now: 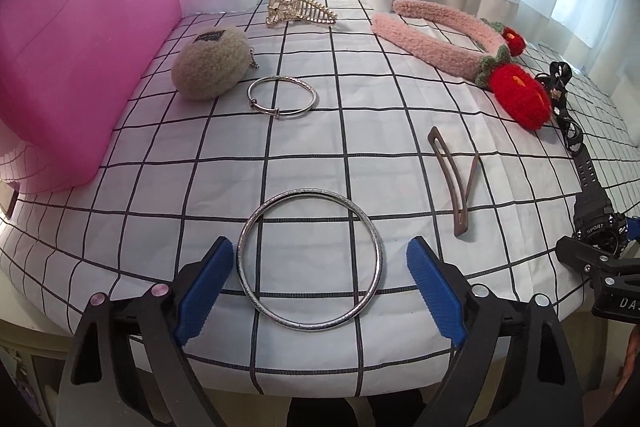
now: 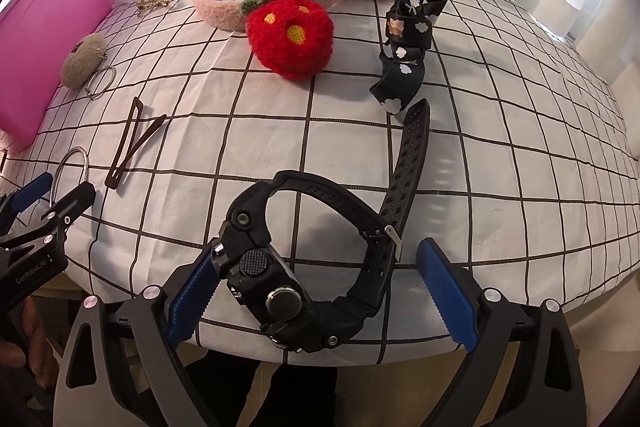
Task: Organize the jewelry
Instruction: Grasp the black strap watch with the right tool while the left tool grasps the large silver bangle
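Observation:
My left gripper (image 1: 320,263) is open, its blue pads either side of a large silver bangle (image 1: 256,227) lying flat on the checked cloth. My right gripper (image 2: 320,267) is open around a black sport watch (image 2: 276,291) at the table's front edge; the watch also shows at the right of the left wrist view (image 1: 596,223). A thinner silver bangle (image 1: 304,87) lies farther back beside a beige fuzzy pouch (image 1: 210,65). A brown hair clip (image 1: 452,179) lies right of centre.
A pink box (image 1: 80,67) stands at the left. A gold claw clip (image 1: 296,9), a pink fuzzy headband with red strawberries (image 1: 440,35) and a black patterned ribbon (image 2: 408,27) lie at the back. White curtains hang behind the table.

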`<state>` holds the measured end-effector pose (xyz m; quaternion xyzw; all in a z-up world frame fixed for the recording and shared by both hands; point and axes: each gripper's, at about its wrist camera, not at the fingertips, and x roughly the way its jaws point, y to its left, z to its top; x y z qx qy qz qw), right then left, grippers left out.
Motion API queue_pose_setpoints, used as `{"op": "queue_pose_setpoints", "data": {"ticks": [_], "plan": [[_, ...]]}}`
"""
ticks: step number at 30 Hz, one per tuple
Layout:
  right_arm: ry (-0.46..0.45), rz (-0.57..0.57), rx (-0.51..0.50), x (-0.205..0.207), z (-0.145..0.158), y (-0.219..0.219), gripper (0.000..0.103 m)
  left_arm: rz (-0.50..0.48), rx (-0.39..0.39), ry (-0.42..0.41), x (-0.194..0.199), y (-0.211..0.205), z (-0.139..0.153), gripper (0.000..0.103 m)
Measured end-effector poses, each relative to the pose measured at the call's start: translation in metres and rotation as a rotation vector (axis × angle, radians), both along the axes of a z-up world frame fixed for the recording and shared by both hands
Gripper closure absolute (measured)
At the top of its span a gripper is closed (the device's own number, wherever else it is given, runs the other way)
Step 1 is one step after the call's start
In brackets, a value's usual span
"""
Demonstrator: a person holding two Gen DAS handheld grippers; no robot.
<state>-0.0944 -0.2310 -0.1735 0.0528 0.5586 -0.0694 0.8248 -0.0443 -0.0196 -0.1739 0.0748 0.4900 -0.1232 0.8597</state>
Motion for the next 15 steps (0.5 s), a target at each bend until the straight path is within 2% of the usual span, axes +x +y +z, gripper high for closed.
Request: {"op": "queue_pose_setpoints", "data": {"ticks": [1, 3, 10, 15], "plan": [[-0.006, 0.003, -0.001, -0.001, 0.001, 0.001, 0.023, -0.02, -0.002, -0.001, -0.001, -0.003, 0.002, 0.032], [-0.016, 0.018, -0.004, -0.001, 0.004, 0.004, 0.03, -0.031, 0.012, 0.0, -0.002, -0.006, 0.003, 0.032], [-0.029, 0.013, 0.06, -0.004, 0.004, -0.001, 0.031, -0.028, -0.015, 0.024, 0.001, -0.002, 0.006, 0.033], [-0.061, 0.037, 0.075, -0.007, 0.014, 0.004, 0.031, -0.028, -0.029, -0.016, 0.001, 0.0, 0.021, 0.033]]}}
